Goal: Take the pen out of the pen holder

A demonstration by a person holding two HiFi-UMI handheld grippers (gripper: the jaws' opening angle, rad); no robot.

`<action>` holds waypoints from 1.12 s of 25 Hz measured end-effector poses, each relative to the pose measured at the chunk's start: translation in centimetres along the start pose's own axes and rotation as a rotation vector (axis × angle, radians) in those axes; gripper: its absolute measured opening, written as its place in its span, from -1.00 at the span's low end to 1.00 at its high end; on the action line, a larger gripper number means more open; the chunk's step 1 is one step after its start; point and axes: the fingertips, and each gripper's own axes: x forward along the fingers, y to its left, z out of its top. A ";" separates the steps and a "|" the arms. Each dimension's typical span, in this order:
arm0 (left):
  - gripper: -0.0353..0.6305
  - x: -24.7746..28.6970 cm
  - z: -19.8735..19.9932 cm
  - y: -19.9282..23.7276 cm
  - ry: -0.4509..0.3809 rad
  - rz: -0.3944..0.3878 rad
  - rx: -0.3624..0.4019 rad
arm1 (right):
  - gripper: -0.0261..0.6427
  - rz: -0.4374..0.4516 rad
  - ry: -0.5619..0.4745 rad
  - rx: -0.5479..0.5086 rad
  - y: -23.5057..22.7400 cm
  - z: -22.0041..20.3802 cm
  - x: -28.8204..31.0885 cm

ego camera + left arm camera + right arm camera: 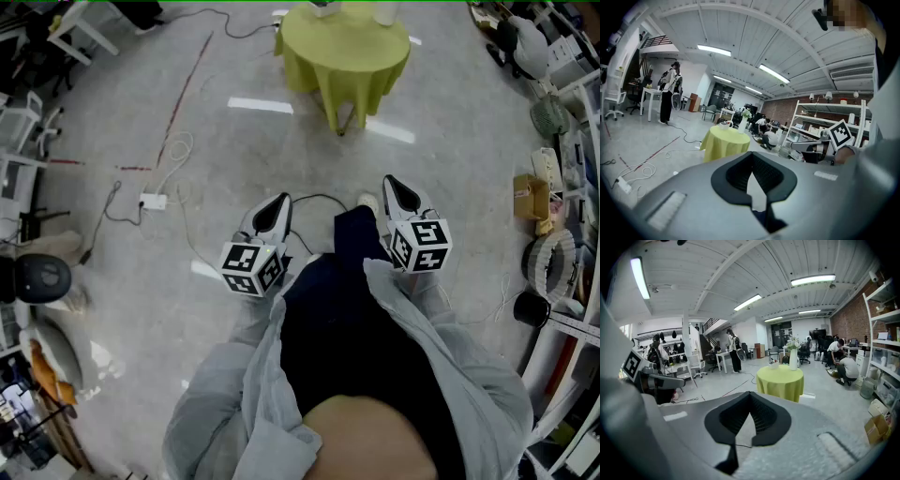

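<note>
A round table with a yellow-green cloth (345,47) stands several steps ahead across the floor. On it I see a tall white vase with flowers (793,357) and, beside it, a small white pot (774,364); it is too far off to make out a pen. My left gripper (279,202) and right gripper (392,183) are held at waist height in front of the person's dark trousers, both pointing toward the table. In each gripper view the black jaw tips meet with nothing between them, so both the left gripper (751,154) and the right gripper (750,393) are shut.
Cables and a white power strip (153,201) lie on the grey floor to the left. White tape strips (260,105) mark the floor near the table. Shelving with boxes (562,187) lines the right side. People stand and crouch (846,366) in the background.
</note>
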 end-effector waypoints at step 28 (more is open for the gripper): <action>-0.84 0.3 1.4 0.0 -0.031 0.003 0.024 | -0.33 0.098 -0.099 0.049 1.3 1.9 0.1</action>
